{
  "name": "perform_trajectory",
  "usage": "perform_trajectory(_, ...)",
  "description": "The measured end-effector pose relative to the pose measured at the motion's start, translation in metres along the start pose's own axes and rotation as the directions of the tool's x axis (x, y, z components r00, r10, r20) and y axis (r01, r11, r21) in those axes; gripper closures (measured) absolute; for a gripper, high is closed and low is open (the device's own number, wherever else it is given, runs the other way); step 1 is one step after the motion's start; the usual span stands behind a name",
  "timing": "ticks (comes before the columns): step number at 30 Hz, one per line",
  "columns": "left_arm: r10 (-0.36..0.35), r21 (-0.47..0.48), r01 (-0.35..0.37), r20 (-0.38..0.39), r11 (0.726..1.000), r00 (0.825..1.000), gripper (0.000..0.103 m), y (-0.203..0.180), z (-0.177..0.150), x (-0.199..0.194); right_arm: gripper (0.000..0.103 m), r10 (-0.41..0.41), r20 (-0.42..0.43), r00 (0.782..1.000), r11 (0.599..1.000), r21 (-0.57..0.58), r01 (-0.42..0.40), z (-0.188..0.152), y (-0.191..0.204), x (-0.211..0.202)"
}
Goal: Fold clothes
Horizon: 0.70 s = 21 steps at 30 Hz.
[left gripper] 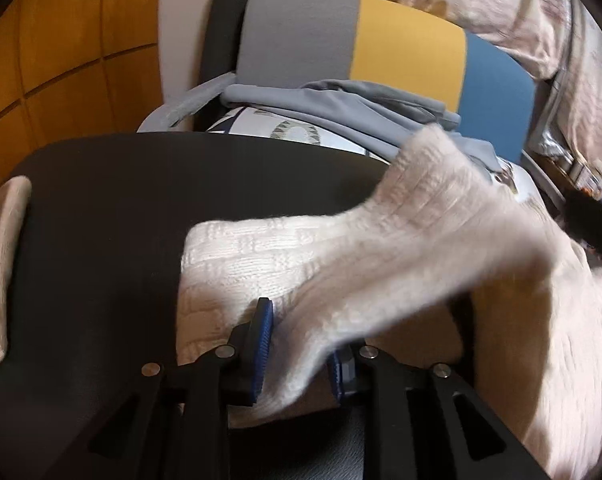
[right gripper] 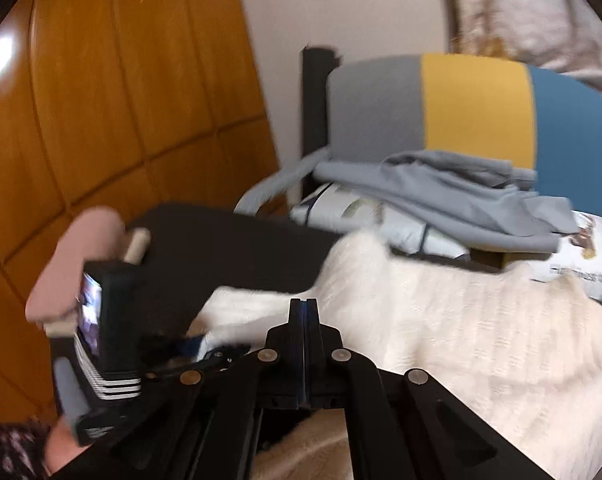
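A cream knitted sweater (left gripper: 381, 248) lies on a black table (left gripper: 121, 216). Its sleeve runs between the blue pads of my left gripper (left gripper: 299, 354), which is closed on the sleeve and holds it lifted. In the right wrist view the sweater (right gripper: 461, 328) spreads across the right side. My right gripper (right gripper: 305, 312) is shut with nothing between its pads, just above the sweater. The left gripper (right gripper: 173, 354) and the hand holding it show at the left of that view.
A chair with a grey, yellow and blue back (left gripper: 381, 44) stands behind the table, with a grey garment (left gripper: 341, 104) on a patterned cushion. A wooden panelled wall (right gripper: 101, 120) is at the left. Floral fabric (left gripper: 521, 20) hangs at the upper right.
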<state>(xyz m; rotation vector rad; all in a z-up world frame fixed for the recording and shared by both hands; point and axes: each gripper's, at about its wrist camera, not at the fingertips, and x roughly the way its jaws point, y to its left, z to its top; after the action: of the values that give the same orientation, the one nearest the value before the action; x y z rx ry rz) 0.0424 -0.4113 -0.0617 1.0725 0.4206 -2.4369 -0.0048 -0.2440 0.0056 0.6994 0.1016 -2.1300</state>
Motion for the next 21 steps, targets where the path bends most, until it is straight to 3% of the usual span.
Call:
perform_trajectory(3, -0.002, -0.085, 0.002, 0.000, 0.996, 1.000, 0.079, 0.006, 0.004, 0.004, 0.103, -0.015, 0.004, 1.000, 1.000, 0.011, 0.015, 0.003, -0.008, -0.007)
perform_trajectory(5, -0.026, -0.078, 0.028, 0.017, 0.997, 1.000, 0.079, 0.008, 0.005, 0.000, 0.102, 0.012, -0.024, 1.000, 0.999, -0.037, -0.013, -0.001, -0.006, -0.007)
perform_trajectory(7, -0.050, -0.066, 0.052, 0.036, 0.996, 0.998, 0.096, 0.010, 0.007, -0.004, 0.102, 0.012, -0.038, 0.999, 0.998, -0.056, -0.014, -0.010, -0.005, -0.011)
perform_trajectory(9, 0.003, -0.012, -0.002, 0.048, 1.000, 0.999, 0.097, 0.009, 0.010, -0.009, 0.101, 0.019, -0.057, 0.998, 0.999, -0.030, -0.020, -0.020, -0.010, -0.011)
perform_trajectory(11, 0.042, 0.046, -0.045, 0.065, 0.998, 0.997, 0.097, 0.008, 0.015, -0.016, 0.101, -0.041, -0.113, 0.993, 0.998, 0.032, 0.045, -0.032, -0.021, -0.007)
perform_trajectory(13, 0.086, 0.107, -0.097, 0.098, 0.990, 0.991, 0.098, 0.010, 0.024, -0.028, 0.101, -0.039, -0.142, 0.989, 0.996, 0.068, 0.049, -0.040, -0.027, -0.005)
perform_trajectory(15, 0.118, 0.159, -0.138, 0.131, 0.978, 0.984, 0.098, 0.015, 0.036, -0.040, 0.101, -0.086, -0.171, 0.981, 0.994, 0.053, 0.097, -0.048, -0.028, -0.006)
perform_trajectory(17, 0.160, 0.230, -0.194, 0.160, 0.954, 0.974, 0.098, 0.015, 0.049, -0.051, 0.101, -0.112, -0.206, 0.972, 0.991, 0.044, 0.123, -0.054, -0.029, -0.004)
perform_trajectory(18, 0.187, 0.297, -0.238, 0.190, 0.925, 0.964, 0.098, 0.012, 0.059, -0.061, 0.101, -0.116, -0.217, 0.969, 0.990, 0.056, 0.131, -0.058, -0.031, -0.004)
perform_trajectory(20, 0.237, 0.414, -0.336, 0.271, 0.846, 0.933, 0.097, 0.000, 0.070, -0.079, 0.100, -0.099, -0.229, 0.968, 0.989, 0.082, 0.120, -0.063, -0.036, -0.004)
perform_trajectory(21, 0.272, 0.470, -0.411, 0.335, 0.781, 0.902, 0.097, -0.009, 0.073, -0.089, 0.095, -0.104, -0.241, 0.965, 0.988, 0.085, 0.128, -0.068, -0.037, -0.004)
